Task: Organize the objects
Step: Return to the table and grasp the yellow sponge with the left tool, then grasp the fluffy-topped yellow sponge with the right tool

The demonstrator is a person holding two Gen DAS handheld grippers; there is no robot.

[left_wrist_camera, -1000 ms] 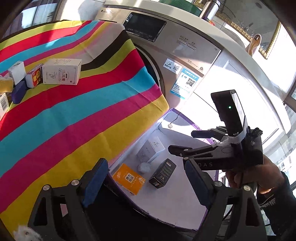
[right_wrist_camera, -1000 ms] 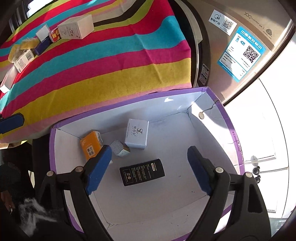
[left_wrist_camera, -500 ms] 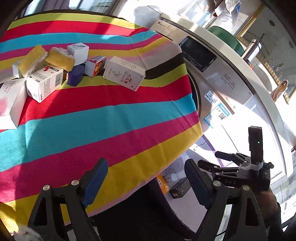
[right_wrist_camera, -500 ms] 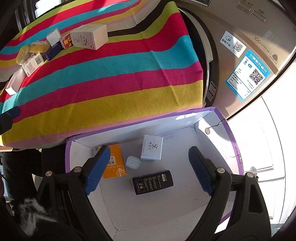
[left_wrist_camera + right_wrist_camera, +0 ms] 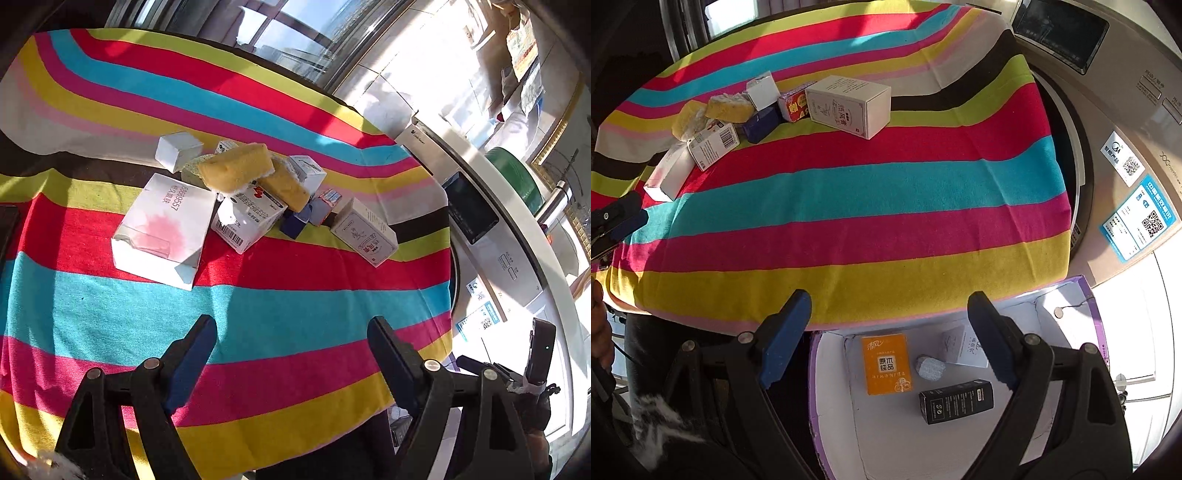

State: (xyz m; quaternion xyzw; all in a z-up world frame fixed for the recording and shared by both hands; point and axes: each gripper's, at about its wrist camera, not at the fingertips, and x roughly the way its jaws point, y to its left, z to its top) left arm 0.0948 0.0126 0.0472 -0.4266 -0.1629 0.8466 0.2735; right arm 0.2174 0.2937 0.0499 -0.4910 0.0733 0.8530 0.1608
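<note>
The yellow sponge [image 5: 236, 168] is lying on top of the pile and hiding part of the small boxes under it. In the right wrist view, the right gripper's finger [image 5: 991, 341] is covering part of the white box [image 5: 967, 347] in the purple bin [image 5: 1095, 325]. The bin's near side is running off the picture's bottom edge. The print on the boxes is too small to read.

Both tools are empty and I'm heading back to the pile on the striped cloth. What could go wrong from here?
The yellow sponge rests on top of other boxes, so pulling the barcode box beneath may topple the pile. The purple-rimmed box sits below the cloth's edge; a nudged item could fall past it. The left tool may snag the striped cloth.
</note>
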